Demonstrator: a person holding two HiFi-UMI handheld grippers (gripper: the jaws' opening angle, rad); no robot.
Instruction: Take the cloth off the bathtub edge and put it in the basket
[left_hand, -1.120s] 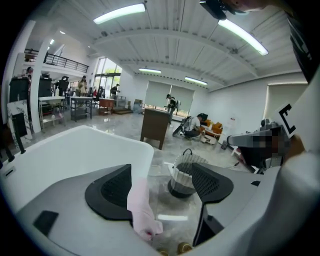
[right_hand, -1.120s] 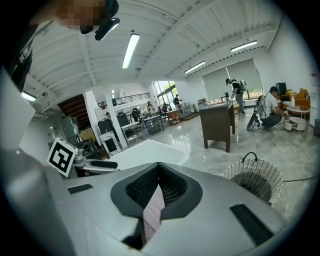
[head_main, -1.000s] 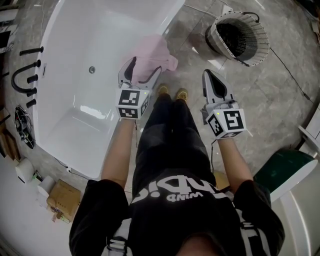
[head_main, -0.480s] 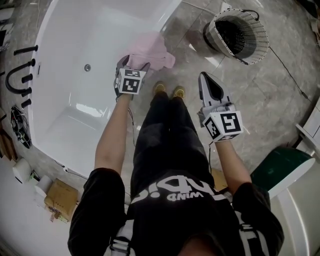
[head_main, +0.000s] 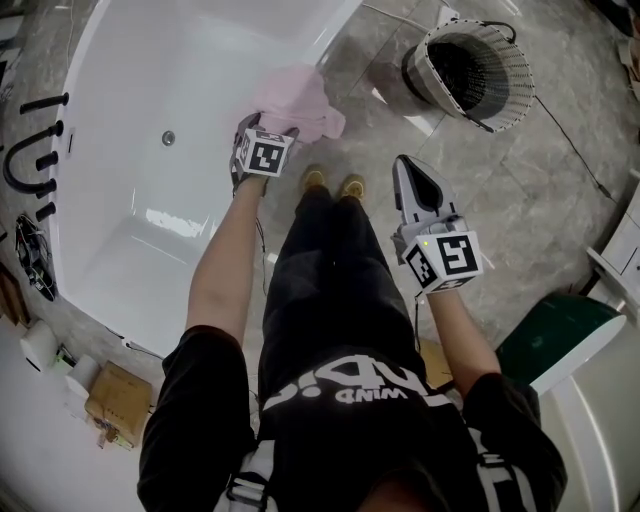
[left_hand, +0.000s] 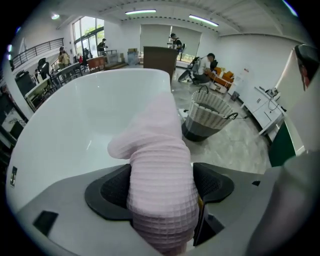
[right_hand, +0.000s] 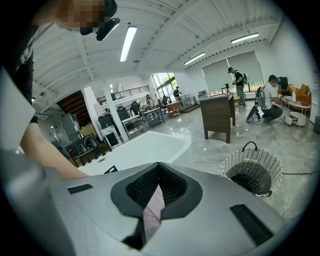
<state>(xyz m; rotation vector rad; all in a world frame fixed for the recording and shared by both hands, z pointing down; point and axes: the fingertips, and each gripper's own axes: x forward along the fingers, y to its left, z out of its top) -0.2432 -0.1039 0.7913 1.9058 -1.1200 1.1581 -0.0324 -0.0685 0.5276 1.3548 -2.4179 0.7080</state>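
Note:
The pink waffle cloth (head_main: 298, 100) lies draped over the near rim of the white bathtub (head_main: 150, 120). My left gripper (head_main: 267, 130) is at the cloth's near edge and is shut on it. In the left gripper view a thick fold of the cloth (left_hand: 161, 150) fills the gap between the dark pads (left_hand: 112, 187). My right gripper (head_main: 418, 182) hangs over the floor to the right of the person's legs, shut, with nothing in it; its tips meet (right_hand: 159, 169). The woven basket (head_main: 470, 70) stands on the floor at upper right, apart from both grippers.
The person's shoes (head_main: 333, 183) stand between the tub and the right gripper. Black tap fittings (head_main: 35, 150) lie left of the tub. A green-topped object (head_main: 565, 340) is at the right. In the left gripper view the basket (left_hand: 207, 114) stands just beyond the tub.
The left gripper was open a second ago; it has moved forward to the cloth and shut on it. The right gripper has barely shifted.

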